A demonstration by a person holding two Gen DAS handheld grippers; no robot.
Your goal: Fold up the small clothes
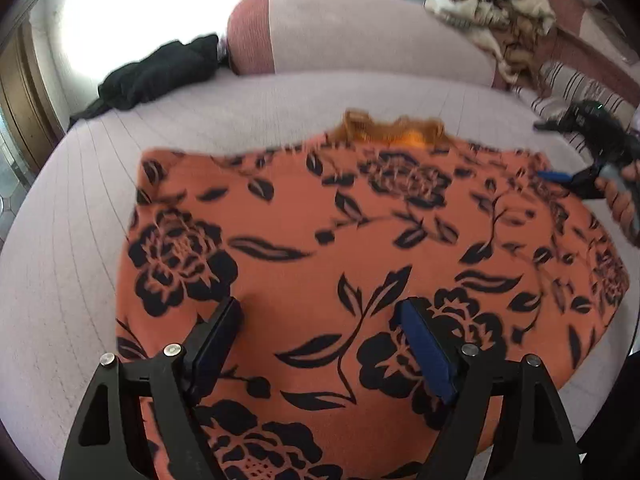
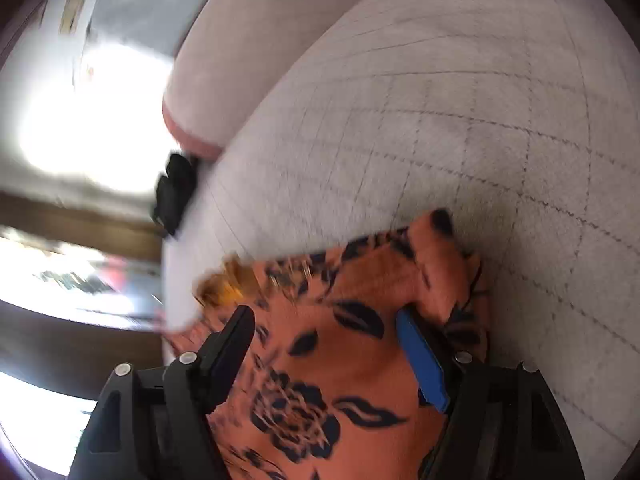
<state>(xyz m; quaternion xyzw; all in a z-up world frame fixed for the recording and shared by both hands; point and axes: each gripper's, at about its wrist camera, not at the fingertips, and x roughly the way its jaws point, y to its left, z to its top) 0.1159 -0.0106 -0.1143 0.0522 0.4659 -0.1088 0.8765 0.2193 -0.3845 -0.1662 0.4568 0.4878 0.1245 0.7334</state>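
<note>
Both grippers spread above floral garment

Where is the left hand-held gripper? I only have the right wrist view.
Observer: The left hand-held gripper is over the near part of the garment, jaws open, nothing pinched.
Operator: Is the garment laid out flat?
Observer: Yes, it looks spread mostly flat on the bed.
Operator: Any other clothes that I can't see?
Observer: A patterned cloth pile sits at the far right, on the bolster.
</note>
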